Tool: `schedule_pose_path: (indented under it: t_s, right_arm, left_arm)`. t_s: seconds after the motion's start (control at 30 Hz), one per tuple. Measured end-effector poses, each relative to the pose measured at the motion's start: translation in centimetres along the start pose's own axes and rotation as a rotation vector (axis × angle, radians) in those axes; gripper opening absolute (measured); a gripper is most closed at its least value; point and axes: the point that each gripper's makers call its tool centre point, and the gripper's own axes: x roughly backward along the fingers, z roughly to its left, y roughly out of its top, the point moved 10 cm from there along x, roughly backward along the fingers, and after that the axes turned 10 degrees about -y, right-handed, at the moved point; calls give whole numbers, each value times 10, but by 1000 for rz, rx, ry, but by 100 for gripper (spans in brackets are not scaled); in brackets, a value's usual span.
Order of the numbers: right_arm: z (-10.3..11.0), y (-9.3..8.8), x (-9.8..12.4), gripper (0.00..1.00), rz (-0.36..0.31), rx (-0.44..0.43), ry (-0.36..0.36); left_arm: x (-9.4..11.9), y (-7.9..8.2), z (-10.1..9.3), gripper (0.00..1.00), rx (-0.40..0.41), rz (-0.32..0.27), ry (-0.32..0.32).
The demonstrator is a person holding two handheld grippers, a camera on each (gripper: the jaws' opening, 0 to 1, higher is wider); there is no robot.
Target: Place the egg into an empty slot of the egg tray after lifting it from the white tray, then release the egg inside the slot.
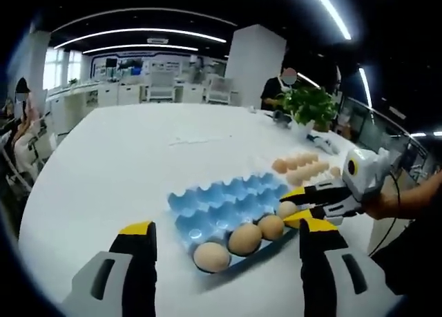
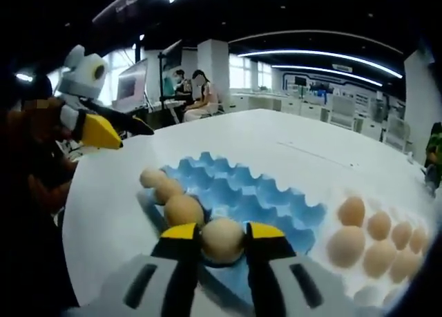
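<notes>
The blue egg tray [image 1: 228,199] [image 2: 262,196] lies on the white table. Three brown eggs [image 1: 244,238] [image 2: 168,190] sit in one edge row. My right gripper [image 2: 222,242] [image 1: 293,208] is shut on a fourth egg [image 2: 222,238] [image 1: 288,208] at the following slot of that row. I cannot tell whether this egg rests in the slot. Beyond lies the white tray [image 2: 366,293] with several more eggs [image 2: 345,246] [image 1: 298,166]. My left gripper [image 1: 226,227] [image 2: 128,130] stands open at the tray's near side, with nothing between its jaws.
A potted plant [image 1: 311,106] stands at the table's far edge, with a person [image 1: 280,89] behind it. A sleeve [image 1: 414,213] holds the right gripper. Two people [image 2: 197,96] sit past the table. Bare white tabletop [image 1: 138,165] spreads to the left.
</notes>
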Motion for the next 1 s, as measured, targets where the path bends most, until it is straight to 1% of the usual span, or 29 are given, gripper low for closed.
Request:
schedule_pose_path:
  t_s: [0.03,0.1,0.13,0.17,0.2,0.23,0.27,0.3,0.33,0.37,0.4,0.43,0.47,0.5,0.53,0.57,0.6,0.67,0.7,0.73,0.8,0.87,0.9,0.93,0.97,1.0]
  right_arm:
    - [0,0,0,27,-1,0,-1]
    - [0,0,0,27,-2,-3,-1]
    - [0,0,0,27,-2,-3,-1]
    - [0,0,0,27,-3,-3,-2]
    - [0,0,0,27,-3,-3,-2]
    - [0,-1,0,27,-3,-4,-3]
    - [0,-1,0,27,-3,-5,-3]
    - [0,0,0,27,-3,-4,-3]
    - [0,0,0,27,-3,-3,-3]
    - [0,0,0,27,-4,-3,-3]
    - [0,0,0,27,-4,-5,-4]
    - [0,-1,0,27,-4,-5,-4]
    - [0,-1,0,27,-5,-3,-5]
    - [0,-1,0,27,-6,-5,-5]
    - [0,-1,0,27,-6,-6,-5]
    - [-1,-1,0,27,-6,-5,-4]
    - [-1,-1,0,27,-6,-6,-5]
    - [-1,-1,0,27,-5,-5,-4]
    - [-1,-1,0,27,-5,-6,-3]
    - [-1,-1,-1,27,-5,-6,-3]
    - [-1,-1,-1,27,-6,-6,-3]
    - [-1,-1,-1,27,-9,-9,-1]
    - [-1,-1,-1,27,-10,-10,-1]
    - [-1,-1,-1,27,-10,-11,-2]
    - [-1,-1,-1,27,-11,-17,-4]
    - [-1,-1,-1,27,-13,-20,-4]
  left_arm:
    - [0,0,0,89,-17,9,-1]
    - [0,2,-3,91,-16,-9,-18]
    - [0,3,-4,91,-5,-29,-28]
    - [0,3,-6,92,38,-35,-26]
    - [0,2,-5,94,50,-17,-29]
    - [0,-3,-4,95,77,44,-8]
    - [0,-7,-2,95,150,100,35]
    - [1,-10,-2,96,203,131,37]
    - [0,-12,0,96,188,163,-2]
    - [1,-12,0,94,162,162,-27]
    - [2,-11,0,92,168,143,-16]
    - [3,-11,0,92,169,133,-16]
    - [2,-5,-3,97,183,63,-30]
    - [2,1,-3,99,216,6,-20]
    - [2,4,-4,97,252,-12,-11]
    - [1,8,-3,96,312,-44,20]
    - [2,11,-3,96,349,-56,18]
    - [3,16,-2,99,332,-95,12]
    - [2,19,-2,99,344,-130,7]
    - [3,20,-3,99,364,-135,-9]
    - [2,19,-3,99,376,-122,-12]
    - [-1,18,-3,99,338,-143,-13]
    - [-2,17,-2,99,282,-137,-2]
    - [-2,16,-1,99,249,-128,15]
    - [-2,15,-1,99,176,-129,21]
    - [-2,15,-1,99,150,-143,29]
